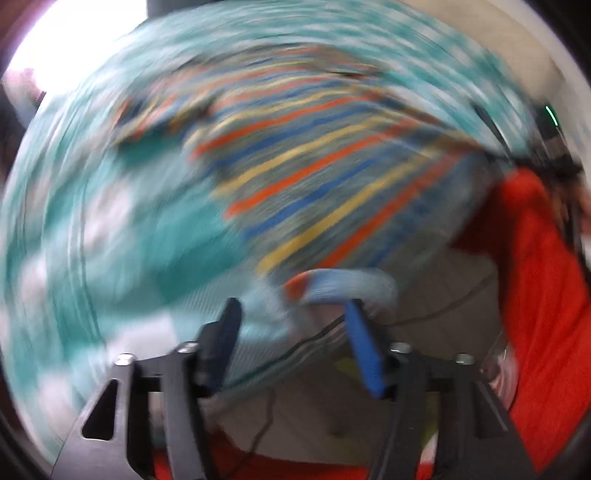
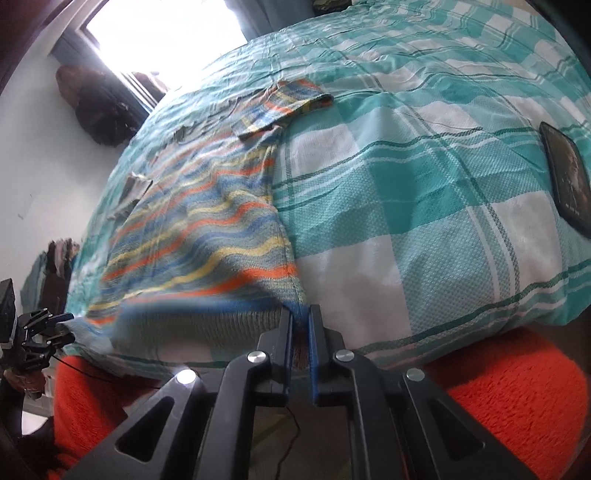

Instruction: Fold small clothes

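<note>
A small shirt (image 2: 207, 221) with orange, blue and yellow stripes lies spread on a teal and white checked bedspread (image 2: 406, 184), one sleeve (image 2: 284, 103) stretched toward the far side. My right gripper (image 2: 301, 314) is shut on the shirt's near hem corner at the bed's edge. The left wrist view is heavily blurred. There the shirt (image 1: 314, 166) fills the middle, and its near hem (image 1: 332, 284) lies just beyond the fingertips. My left gripper (image 1: 291, 310) stands open with its jaws well apart and no cloth pinched. It also shows small at the far left as the left gripper (image 2: 61, 323).
A dark flat phone or tablet (image 2: 565, 177) lies on the bed at the right. The person's red fleece clothing (image 2: 517, 387) is close under both grippers. A brown bag (image 2: 99, 107) hangs on the wall beside a bright window (image 2: 166, 33). A thin cable (image 1: 266, 413) runs below the left gripper.
</note>
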Motion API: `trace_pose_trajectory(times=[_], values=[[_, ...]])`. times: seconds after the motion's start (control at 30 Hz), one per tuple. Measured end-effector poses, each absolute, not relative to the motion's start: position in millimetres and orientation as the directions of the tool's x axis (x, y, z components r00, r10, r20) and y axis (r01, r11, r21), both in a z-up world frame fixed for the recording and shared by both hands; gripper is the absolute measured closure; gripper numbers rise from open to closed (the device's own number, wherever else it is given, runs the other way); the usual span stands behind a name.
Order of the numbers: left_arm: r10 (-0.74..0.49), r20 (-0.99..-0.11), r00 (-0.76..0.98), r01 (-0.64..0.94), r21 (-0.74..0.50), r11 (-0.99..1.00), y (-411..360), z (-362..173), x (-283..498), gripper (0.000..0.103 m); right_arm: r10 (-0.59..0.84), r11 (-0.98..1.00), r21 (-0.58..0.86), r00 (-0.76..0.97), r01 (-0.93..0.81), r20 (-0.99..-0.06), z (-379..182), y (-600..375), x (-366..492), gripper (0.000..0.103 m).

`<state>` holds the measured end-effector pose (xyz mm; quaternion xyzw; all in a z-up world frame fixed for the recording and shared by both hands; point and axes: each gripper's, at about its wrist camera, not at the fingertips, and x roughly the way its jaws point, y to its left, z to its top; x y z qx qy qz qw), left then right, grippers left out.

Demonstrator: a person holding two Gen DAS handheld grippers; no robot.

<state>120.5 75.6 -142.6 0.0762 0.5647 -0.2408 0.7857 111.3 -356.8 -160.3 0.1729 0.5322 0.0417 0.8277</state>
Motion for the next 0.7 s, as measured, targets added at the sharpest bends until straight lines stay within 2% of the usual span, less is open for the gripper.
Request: trace_pose_trajectory(times=[0.03,0.2,0.3,0.37,0.43,0.47,0.5,0.53,0.6,0.7], values=[[-0.31,-0.918,0.248,0.408,-0.191,0.893,84,-148,122,0.034,0.263,0.936,0.334,0.407,0.112,-0.875,-163,-358,112,0.093],[-0.454,-0.851,0.265,0.213,-0.407,0.888,99,-165,124,0.02,0.294,0.924,0.36,0.361,0.131,-0.885,-168,-368,107,0.066],[-0.468,-0.847,0.253,0.212,-0.423,0.881,80,-174,122,0.021,0.325,0.905,0.396,0.347,0.157,-0.88,-174,-376,103,0.056],[-0.441,-0.864,0.241,0.226,-0.392,0.892,63,-181,121,0.023,0.329,0.9,0.401,0.335,0.171,-0.883,-181,-380,105,0.056],[-0.423,-0.876,0.233,0.228,-0.373,0.899,57,-185,122,0.04,0.362,0.887,0.429,0.319,0.173,-0.876,-194,-379,113,0.055],[-0.412,-0.884,0.222,0.227,-0.364,0.903,51,-187,126,0.071,0.393,0.872,0.457,0.307,0.173,-0.867,-201,-377,118,0.055],[-0.396,-0.895,0.206,0.225,-0.351,0.909,50,-188,126,0.096,0.419,0.859,0.481,0.299,0.177,-0.857,-208,-375,122,0.056],[-0.395,-0.901,0.18,0.227,-0.352,0.908,49,-189,129,0.098,0.433,0.852,0.493,0.292,0.175,-0.853,-211,-373,124,0.059],[-0.401,-0.896,0.191,0.252,-0.35,0.902,55,-179,124,0.099,0.459,0.843,0.515,0.291,0.155,-0.839,-208,-369,124,0.099],[-0.407,-0.89,0.207,0.273,-0.346,0.897,72,-163,114,0.099,0.493,0.83,0.546,0.308,0.116,-0.814,-185,-366,115,0.099]])
